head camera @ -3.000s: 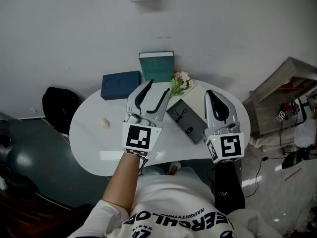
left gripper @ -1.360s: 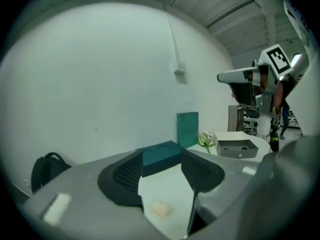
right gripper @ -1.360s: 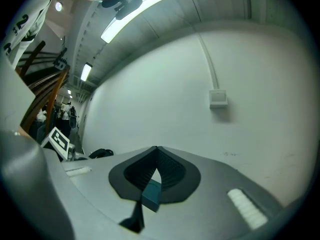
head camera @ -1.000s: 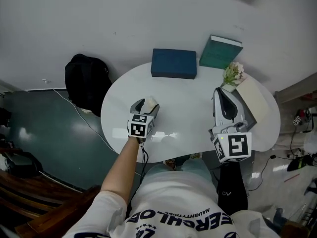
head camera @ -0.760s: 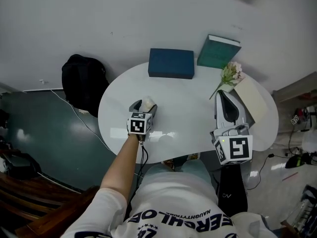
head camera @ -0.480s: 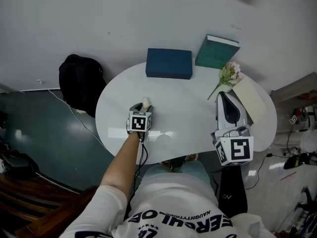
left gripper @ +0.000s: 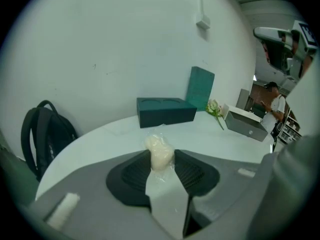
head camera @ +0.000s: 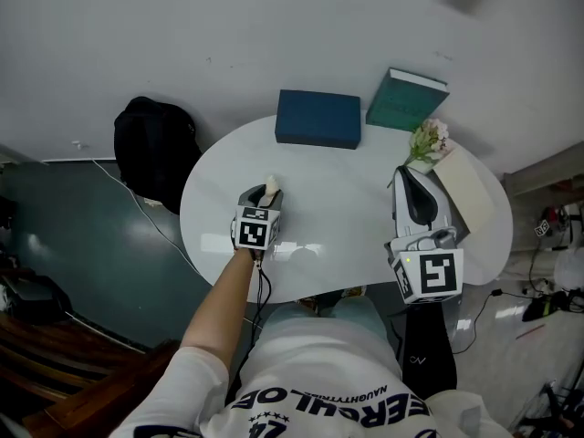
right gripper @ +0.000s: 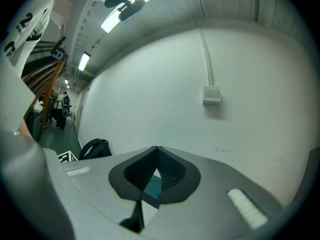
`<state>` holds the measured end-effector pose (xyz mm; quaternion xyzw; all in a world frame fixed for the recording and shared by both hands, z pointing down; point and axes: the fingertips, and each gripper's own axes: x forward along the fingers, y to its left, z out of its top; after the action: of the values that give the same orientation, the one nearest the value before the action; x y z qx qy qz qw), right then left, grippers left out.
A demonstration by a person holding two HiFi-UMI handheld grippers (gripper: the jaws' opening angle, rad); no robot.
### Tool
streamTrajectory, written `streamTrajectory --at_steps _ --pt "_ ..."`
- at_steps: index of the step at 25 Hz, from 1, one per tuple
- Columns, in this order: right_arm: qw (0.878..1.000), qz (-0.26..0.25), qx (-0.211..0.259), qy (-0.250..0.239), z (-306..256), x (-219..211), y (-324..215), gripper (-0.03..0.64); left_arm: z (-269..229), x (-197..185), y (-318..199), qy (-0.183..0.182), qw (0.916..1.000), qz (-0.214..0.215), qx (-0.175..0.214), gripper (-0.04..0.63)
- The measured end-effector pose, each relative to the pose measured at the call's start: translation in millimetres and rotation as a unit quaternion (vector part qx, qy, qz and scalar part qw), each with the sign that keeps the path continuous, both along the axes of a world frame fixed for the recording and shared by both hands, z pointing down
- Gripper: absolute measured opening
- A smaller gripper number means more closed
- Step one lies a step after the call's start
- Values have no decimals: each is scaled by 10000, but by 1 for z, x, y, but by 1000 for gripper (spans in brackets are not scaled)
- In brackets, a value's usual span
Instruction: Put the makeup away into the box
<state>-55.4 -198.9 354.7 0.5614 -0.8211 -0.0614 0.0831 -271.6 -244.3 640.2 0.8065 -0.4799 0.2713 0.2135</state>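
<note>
A cream makeup sponge (head camera: 270, 187) in a clear wrapper (left gripper: 159, 153) is pinched between the jaws of my left gripper (head camera: 265, 195) (left gripper: 159, 158), just above the left part of the white table (head camera: 347, 190). A grey box (left gripper: 245, 125) with a pale lid (head camera: 467, 192) stands at the table's right end. My right gripper (head camera: 408, 173) (right gripper: 156, 151) hovers in front of that box, shut with nothing between its jaws.
A dark blue box (head camera: 318, 119) (left gripper: 165, 111) lies at the table's back edge, with a green case (head camera: 407, 99) (left gripper: 200, 88) upright beside it. A flower sprig (head camera: 427, 141) (left gripper: 215, 109) lies near the grey box. A black backpack (head camera: 151, 149) (left gripper: 45, 129) sits left of the table.
Three seconds ago my left gripper was open over the table's middle; now it is shut on the sponge at the left. In the last second both grippers barely moved.
</note>
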Motion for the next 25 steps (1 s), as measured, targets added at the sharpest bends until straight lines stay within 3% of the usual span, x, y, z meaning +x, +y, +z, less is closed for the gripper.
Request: streamTrajectory --at_steps 4,8,13,18,25 --pt "9997 -64 208 -78 -10 -9 0 29 -72 4 -14 89 9956 193 909 156" --pt "9994 -125 294 -133 -16 -17 -3 29 -153 8 -18 98 9826 319 1828 156" --pt "9985 -248 427 -226 -26 -30 -8 29 -235 7 -4 18 9651 336 2597 160" --pt "9975 -406 504 -283 -31 -43 -8 29 -284 13 19 97 9516 315 3056 161" --pt "9969 -419 564 -344 -36 -41 -8 29 -298 25 25 189 9476 396 3165 163"
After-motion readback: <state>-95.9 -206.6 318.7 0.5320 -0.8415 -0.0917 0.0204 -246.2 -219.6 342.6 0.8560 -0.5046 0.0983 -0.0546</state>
